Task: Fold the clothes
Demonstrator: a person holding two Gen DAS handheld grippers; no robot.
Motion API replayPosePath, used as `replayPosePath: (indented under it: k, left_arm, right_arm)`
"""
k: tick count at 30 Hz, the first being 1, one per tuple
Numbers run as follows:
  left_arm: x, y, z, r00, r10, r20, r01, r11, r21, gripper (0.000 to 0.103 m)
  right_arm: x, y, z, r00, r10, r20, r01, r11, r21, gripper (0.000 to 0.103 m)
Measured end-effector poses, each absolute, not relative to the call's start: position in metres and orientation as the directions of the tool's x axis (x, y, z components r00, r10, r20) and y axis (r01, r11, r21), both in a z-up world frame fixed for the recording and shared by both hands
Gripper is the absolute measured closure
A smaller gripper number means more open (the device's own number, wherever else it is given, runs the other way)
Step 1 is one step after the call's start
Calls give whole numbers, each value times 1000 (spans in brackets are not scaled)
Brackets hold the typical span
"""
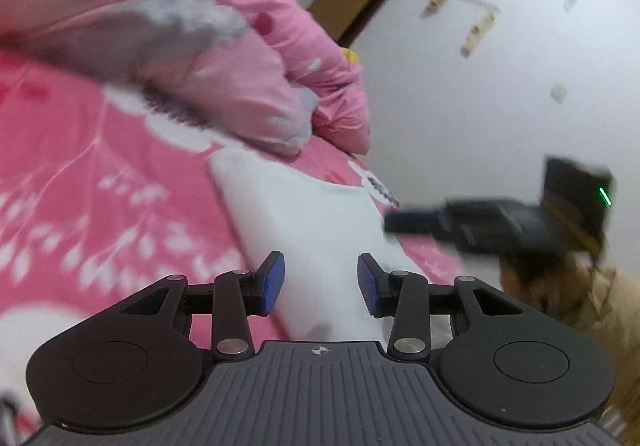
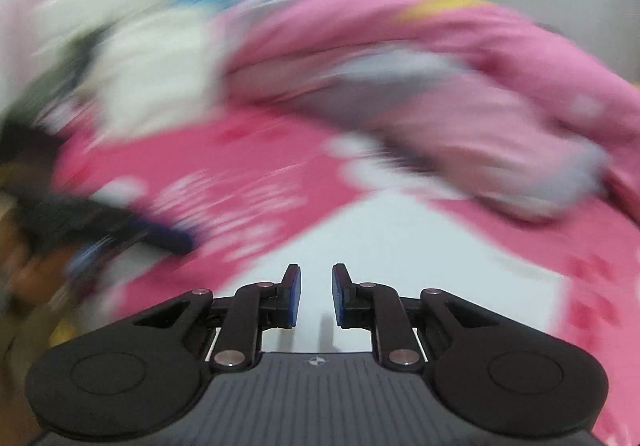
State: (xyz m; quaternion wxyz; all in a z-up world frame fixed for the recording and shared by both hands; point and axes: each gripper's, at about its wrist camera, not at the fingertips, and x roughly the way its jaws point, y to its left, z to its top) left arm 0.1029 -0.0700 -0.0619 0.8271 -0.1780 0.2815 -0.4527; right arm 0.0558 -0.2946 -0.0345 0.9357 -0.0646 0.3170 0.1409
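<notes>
1. Left gripper (image 1: 321,283): jaws part open w/ a clear gap, nothing pinched. Right gripper (image 2: 316,296): narrower gap, also empty.
2. Landmark = white garment (image 1: 316,214), lying flat on the pink bedsheet (image 1: 80,174). Both grippers hover just over its near end; the pink quilt (image 1: 280,46) is heaped beyond its far end.
3. Risk: right view badly blurred, so a grab now could miss the hem or catch the sheet too.

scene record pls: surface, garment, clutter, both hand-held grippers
surface: pink floral bedsheet
garment: white cloth lying flat on the sheet, looks folded
clutter: pink quilt bunched behind the cloth
left hand-held gripper: jaws apart, nothing pinched, over the cloth's near end
right hand-held gripper: narrow gap, nothing between the pads, above the cloth
image quality: right wrist view heavily blurred
</notes>
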Motion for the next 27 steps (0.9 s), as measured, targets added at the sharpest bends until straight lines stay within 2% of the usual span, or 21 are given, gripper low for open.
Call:
replayPosePath:
  k: [3, 7, 9, 11, 12, 17, 22, 27]
  left_arm:
    - [107, -97, -64, 429, -839, -335, 686, 544, -483, 63]
    - [108, -123, -72, 432, -821, -372, 725, 562, -398, 63]
    - [106, -123, -74, 436, -819, -373, 738, 563, -374, 63]
    - [105, -122, -74, 434, -820, -373, 741, 561, -370, 63]
    - [106, -121, -74, 431, -822, -373, 738, 559, -378, 63]
    - [107, -119, -74, 424, -826, -371, 731, 554, -398, 63]
    - [106, -119, -73, 429, -823, -372, 726, 559, -401, 63]
    - [107, -117, -74, 426, -828, -366, 719, 555, -419, 63]
  right_arm:
    - [91, -348, -44, 816, 71, -574, -80, 997, 9, 85]
    - [135, -416, -84, 806, -46, -591, 139, 984, 114, 85]
    - [146, -444, -109, 784, -40, -619, 223, 949, 222, 85]
    - [145, -466, -123, 799, -15, -601, 272, 901, 338, 84]
    - [142, -470, -124, 805, -5, -594, 278, 887, 369, 84]
    - [129, -469, -107, 822, -47, -568, 293, 890, 350, 84]
    - [138, -441, -75, 845, 10, -535, 176, 939, 295, 84]
    - [162, -394, -68, 810, 134, -571, 29, 963, 267, 84]
